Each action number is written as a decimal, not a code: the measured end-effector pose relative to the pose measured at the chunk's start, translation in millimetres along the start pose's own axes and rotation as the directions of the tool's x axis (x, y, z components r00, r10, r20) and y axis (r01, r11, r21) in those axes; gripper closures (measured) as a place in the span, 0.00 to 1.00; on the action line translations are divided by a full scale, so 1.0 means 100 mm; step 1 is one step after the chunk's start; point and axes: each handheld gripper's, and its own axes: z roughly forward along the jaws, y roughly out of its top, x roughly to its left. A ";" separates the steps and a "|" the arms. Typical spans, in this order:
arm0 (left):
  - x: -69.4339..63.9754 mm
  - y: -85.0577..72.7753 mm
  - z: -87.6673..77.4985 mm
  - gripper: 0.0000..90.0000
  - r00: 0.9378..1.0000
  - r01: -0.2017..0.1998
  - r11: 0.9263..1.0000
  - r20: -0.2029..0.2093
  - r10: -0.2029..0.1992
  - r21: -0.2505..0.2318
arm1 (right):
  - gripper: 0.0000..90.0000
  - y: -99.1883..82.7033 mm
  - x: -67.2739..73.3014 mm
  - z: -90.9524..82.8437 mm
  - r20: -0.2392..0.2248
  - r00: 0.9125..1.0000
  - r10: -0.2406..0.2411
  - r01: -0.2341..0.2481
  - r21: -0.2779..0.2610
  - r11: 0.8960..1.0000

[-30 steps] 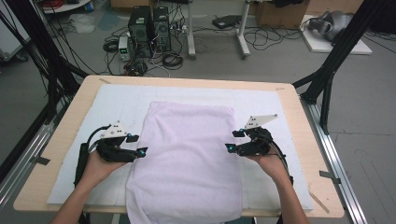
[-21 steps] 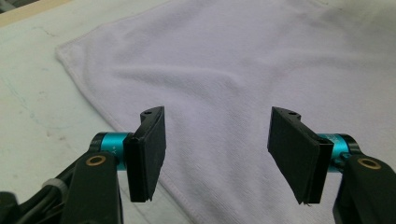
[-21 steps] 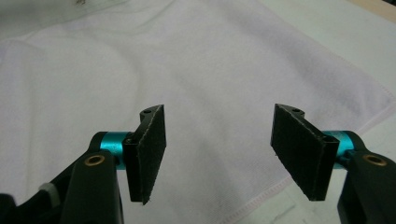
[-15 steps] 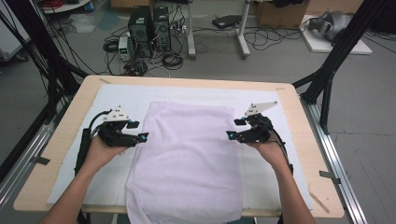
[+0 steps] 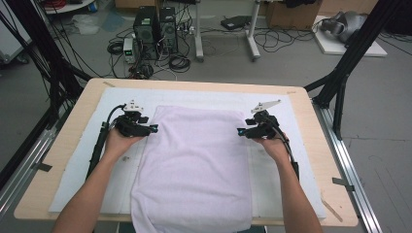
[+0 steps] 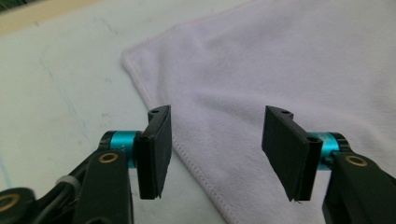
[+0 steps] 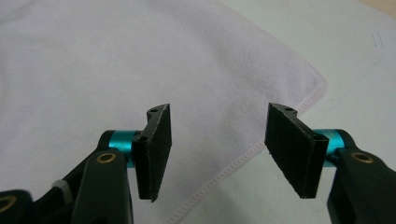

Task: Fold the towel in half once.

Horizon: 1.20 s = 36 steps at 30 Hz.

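High view: lilac towel [image 5: 194, 165] flat at frame centre on white mat [image 5: 77, 160], near edge overhanging table [image 5: 58, 126]. Left gripper [image 5: 153, 128] at towel's upper-left edge, right gripper [image 5: 240, 131] at upper-right edge. Both half-open, jaws just closing, straddling hem, gripping nothing.

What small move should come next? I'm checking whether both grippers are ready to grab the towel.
Probably lower both onto the hems and close. The left gripper and right gripper stand open, jaws just closing a little, each straddling a side edge of the towel near its far corners, with nothing pinched yet.
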 end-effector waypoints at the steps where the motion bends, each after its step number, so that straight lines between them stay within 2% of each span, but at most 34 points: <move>1: 0.02 -0.02 0.05 0.48 1.000 0.002 1.000 -0.012 -0.002 0.010 | 0.46 -0.01 -0.01 0.03 0.010 1.000 0.003 -0.004 0.002 1.000; 4: 0.04 -0.06 0.14 0.52 0.999 -0.008 0.999 -0.033 0.009 0.039 | 0.48 -0.03 -0.05 0.12 0.026 0.999 0.020 -0.020 0.004 1.000; 6: 0.04 -0.07 0.16 0.56 1.000 0.002 0.999 -0.021 -0.001 0.032 | 0.48 -0.04 -0.07 0.18 0.033 0.999 0.035 -0.036 0.007 0.999; 7: 0.03 -0.07 0.17 0.61 1.000 0.004 1.000 -0.016 -0.004 0.026 | 0.49 -0.05 -0.08 0.20 0.040 0.998 0.040 -0.041 0.020 0.999; 10: 0.00 -0.06 0.18 0.76 1.000 -0.030 0.999 -0.004 0.030 0.027 | 0.56 -0.10 -0.10 0.29 0.046 0.997 0.060 -0.063 0.050 0.997; 11: -0.01 -0.06 0.18 0.80 1.000 -0.030 0.999 0.003 0.030 0.023 | 0.63 -0.11 -0.10 0.28 0.049 0.996 0.072 -0.074 0.040 0.996; 15: -0.02 -0.05 0.18 0.92 0.998 -0.052 0.998 0.023 0.052 0.023 | 0.92 -0.13 -0.11 0.29 -0.023 0.992 0.127 -0.126 0.022 0.992; 19: 0.01 -0.05 0.13 0.95 0.999 -0.036 0.999 0.020 0.036 0.019 | 0.94 -0.09 -0.09 0.28 -0.016 0.995 0.103 -0.102 0.032 0.994; 21: 0.04 -0.04 0.07 0.95 0.999 -0.021 1.000 0.026 0.021 -0.003 | 0.95 -0.08 -0.10 0.23 -0.015 0.995 0.100 -0.100 0.022 0.995; 23: 0.07 -0.02 -0.02 0.95 0.999 -0.009 0.999 0.037 0.011 -0.045 | 0.95 -0.06 -0.10 0.15 -0.023 0.995 0.094 -0.094 -0.005 0.996; 26: 0.06 0.01 -0.19 0.95 0.998 -0.026 0.995 0.054 0.031 -0.094 | 0.95 -0.01 -0.07 0.00 -0.031 0.998 0.056 -0.058 -0.043 0.997; 28: 0.02 0.02 -0.30 0.95 0.997 -0.031 0.991 0.066 0.040 -0.127 | 0.95 -0.01 -0.05 -0.12 -0.057 0.997 0.048 -0.052 -0.059 0.997; 30: -0.03 -0.01 -0.42 0.95 0.996 -0.045 0.989 0.073 0.056 -0.144 | 0.95 -0.01 0.01 -0.24 -0.086 0.996 0.033 -0.039 -0.070 0.997; 32: -0.10 -0.08 -0.52 0.95 0.994 -0.056 0.987 0.085 0.070 -0.150 | 0.95 -0.03 0.10 -0.36 -0.108 0.994 0.009 -0.021 -0.106 0.994; 35: -0.22 -0.23 -0.65 0.95 0.990 -0.089 0.985 0.092 0.103 -0.149 | 0.95 -0.14 0.27 -0.49 -0.142 0.990 -0.011 -0.009 -0.140 0.990; 36: -0.26 -0.29 -0.69 0.95 0.989 -0.098 0.986 0.100 0.112 -0.135 | 0.95 -0.19 0.33 -0.52 -0.146 0.989 -0.024 0.005 -0.130 0.991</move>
